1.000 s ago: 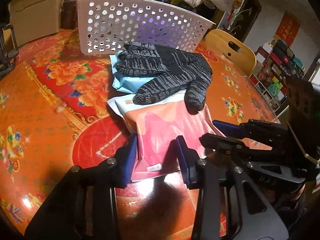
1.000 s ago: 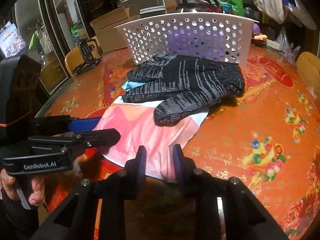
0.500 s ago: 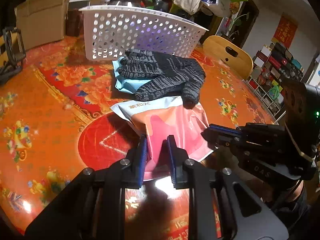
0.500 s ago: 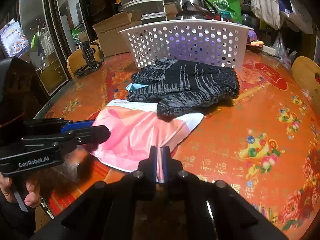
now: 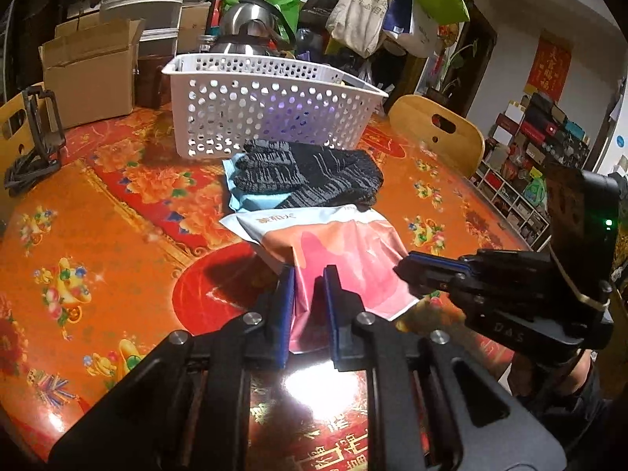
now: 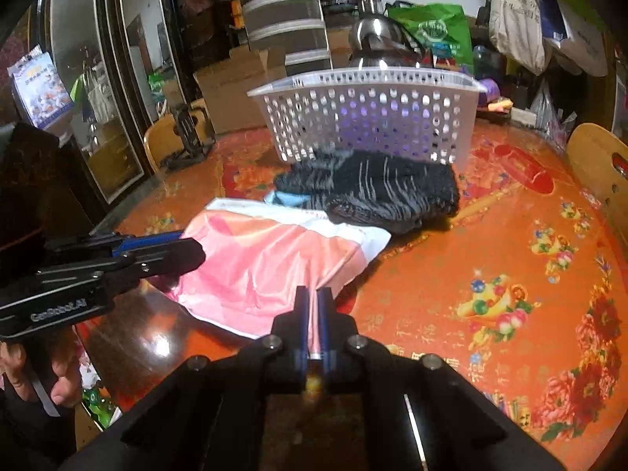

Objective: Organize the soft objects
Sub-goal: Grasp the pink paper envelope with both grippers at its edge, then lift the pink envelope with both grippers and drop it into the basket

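A pink and white soft packet (image 5: 333,243) lies on the red patterned table, also in the right wrist view (image 6: 267,259). My left gripper (image 5: 309,274) is shut on its near edge. My right gripper (image 6: 313,294) is shut on its right near corner. Both hold the near edge a little off the table. Black knit gloves (image 5: 314,176) lie on a light blue packet (image 5: 245,198) behind it, also in the right wrist view (image 6: 376,192). A white perforated basket (image 5: 271,106) stands behind them, also in the right wrist view (image 6: 373,117).
A cardboard box (image 5: 90,66) and a steel kettle (image 5: 251,31) stand behind the basket. A black stand (image 5: 35,137) sits at the table's left edge. A wooden chair back (image 5: 435,133) is at the right. Hanging bags crowd the back.
Both grippers closed on the pink packet's near edge and lifted it. The views rose and pulled back from the gloves and basket.
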A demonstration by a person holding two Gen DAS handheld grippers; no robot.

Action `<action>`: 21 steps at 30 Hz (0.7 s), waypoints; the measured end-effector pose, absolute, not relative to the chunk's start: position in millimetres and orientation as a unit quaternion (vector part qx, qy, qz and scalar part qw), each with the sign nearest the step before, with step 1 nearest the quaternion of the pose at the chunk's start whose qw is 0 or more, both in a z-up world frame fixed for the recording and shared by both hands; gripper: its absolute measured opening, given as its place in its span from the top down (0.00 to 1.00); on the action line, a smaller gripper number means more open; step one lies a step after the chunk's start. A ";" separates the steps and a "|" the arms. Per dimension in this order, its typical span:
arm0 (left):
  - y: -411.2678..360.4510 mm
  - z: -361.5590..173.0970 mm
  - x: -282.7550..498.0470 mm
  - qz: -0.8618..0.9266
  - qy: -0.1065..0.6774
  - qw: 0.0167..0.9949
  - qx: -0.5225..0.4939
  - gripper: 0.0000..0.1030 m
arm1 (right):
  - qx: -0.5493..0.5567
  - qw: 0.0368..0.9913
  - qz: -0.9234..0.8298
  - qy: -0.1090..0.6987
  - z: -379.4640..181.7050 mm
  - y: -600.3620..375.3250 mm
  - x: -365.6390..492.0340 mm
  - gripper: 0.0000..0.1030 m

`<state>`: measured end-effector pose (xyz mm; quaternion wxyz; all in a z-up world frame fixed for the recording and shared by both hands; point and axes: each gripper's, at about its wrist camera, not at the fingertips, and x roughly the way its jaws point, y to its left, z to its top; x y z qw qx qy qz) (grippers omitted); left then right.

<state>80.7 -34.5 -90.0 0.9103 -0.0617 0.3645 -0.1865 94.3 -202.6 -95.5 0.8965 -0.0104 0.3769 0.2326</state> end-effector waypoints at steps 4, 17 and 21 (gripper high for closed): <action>-29.8 -78.9 76.3 -0.183 0.351 0.916 -0.062 0.88 | -0.014 0.905 0.234 0.354 -74.9 -201.5 86.5 0.97; -22.8 -21.4 81.3 -0.179 0.304 0.934 -0.058 0.91 | -0.039 0.925 0.226 0.304 -14.6 -196.8 94.4 0.97; -24.4 -1.5 95.6 -0.179 0.292 0.938 -0.056 0.92 | -0.043 0.931 0.221 0.286 6.5 -198.8 106.7 0.97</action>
